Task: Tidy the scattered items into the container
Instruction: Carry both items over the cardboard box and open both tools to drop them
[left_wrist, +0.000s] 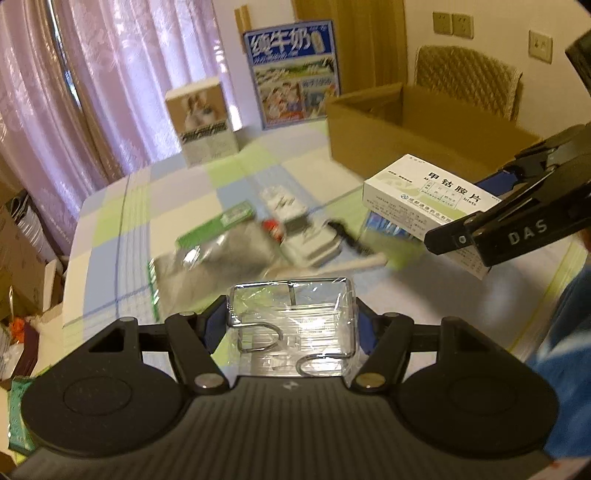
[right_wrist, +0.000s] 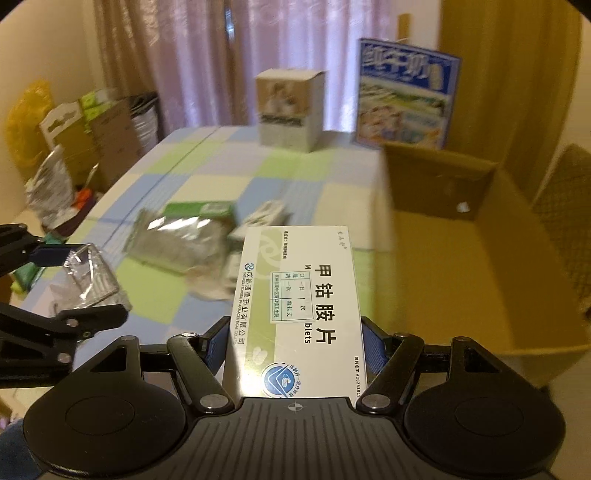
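The white medicine box (right_wrist: 295, 306) sits low in the centre of the right wrist view, clamped by the right claw (right_wrist: 293, 347) beside the open cardboard box (right_wrist: 480, 236). The left claw (left_wrist: 291, 325) grips a clear wrapped packet (left_wrist: 295, 325) (wire visible inside) above the checked worktop (left_wrist: 110, 236), where blurred packets (left_wrist: 229, 243) lie mid-frame.
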